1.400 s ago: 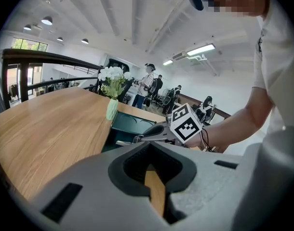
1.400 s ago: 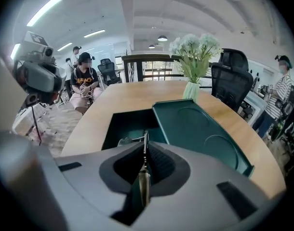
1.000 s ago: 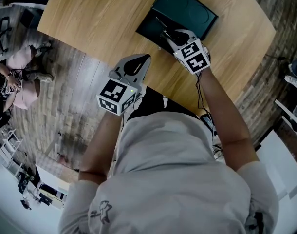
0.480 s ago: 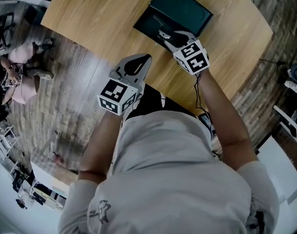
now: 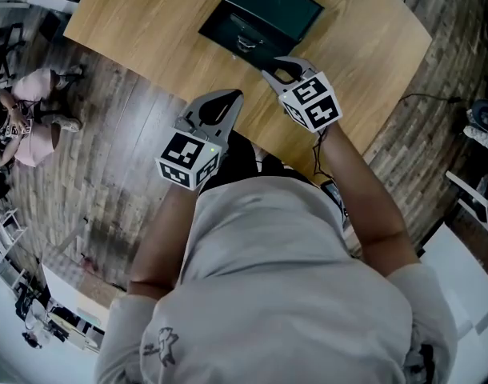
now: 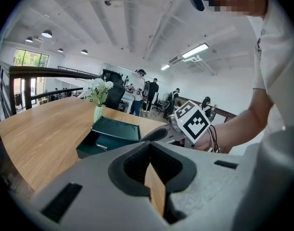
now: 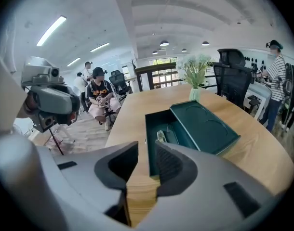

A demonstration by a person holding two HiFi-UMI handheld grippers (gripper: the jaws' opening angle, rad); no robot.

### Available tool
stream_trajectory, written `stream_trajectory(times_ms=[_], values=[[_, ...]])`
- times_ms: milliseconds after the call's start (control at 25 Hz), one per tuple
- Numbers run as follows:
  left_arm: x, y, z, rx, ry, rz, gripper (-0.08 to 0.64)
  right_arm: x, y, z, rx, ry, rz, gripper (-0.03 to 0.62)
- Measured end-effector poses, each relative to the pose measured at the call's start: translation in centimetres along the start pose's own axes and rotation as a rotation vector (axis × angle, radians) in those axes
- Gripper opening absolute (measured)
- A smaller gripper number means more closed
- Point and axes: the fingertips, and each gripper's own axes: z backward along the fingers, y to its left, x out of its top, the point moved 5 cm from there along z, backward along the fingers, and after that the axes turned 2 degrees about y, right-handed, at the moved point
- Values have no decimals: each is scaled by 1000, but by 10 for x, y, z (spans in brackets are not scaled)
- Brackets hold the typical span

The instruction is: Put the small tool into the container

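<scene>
A dark green container (image 5: 264, 10) lies open on the wooden table (image 5: 148, 30), its lid folded out beside the tray. A small silver tool (image 5: 246, 43) rests inside the tray, also seen in the right gripper view as the tool (image 7: 161, 136) in the container (image 7: 185, 129). My right gripper (image 5: 278, 68) hovers just short of the container's near edge, apart from the tool. Its jaws (image 7: 146, 153) are closing with nothing between them. My left gripper (image 5: 220, 106) hangs off the table's near edge, shut and empty, its fingertips (image 6: 148, 150) touching.
A vase of white flowers (image 7: 195, 88) stands beyond the container. A black office chair (image 7: 232, 81) and a standing person (image 7: 274, 76) are at the table's far right. A seated person (image 5: 28, 126) is on the floor side, left of the table.
The right gripper has drawn back from over the container's tray toward the table's near edge. The small tool now lies loose in the tray. The left gripper has barely moved.
</scene>
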Motion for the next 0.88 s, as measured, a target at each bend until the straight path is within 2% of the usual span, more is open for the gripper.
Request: stream_trajectory(times_ms=[280, 480, 640, 880], values=[[1, -36, 11, 27, -25, -42, 5, -9, 21, 61, 16, -77, 29, 37], [7, -64, 20, 36, -51, -83, 5, -12, 34, 104, 34, -137, 26, 7], [12, -87, 29, 39, -73, -101, 5, -7, 46, 142, 42, -212, 25, 6], [31, -120, 53, 69, -158, -130, 5, 2, 62, 199, 34, -317, 69, 6]])
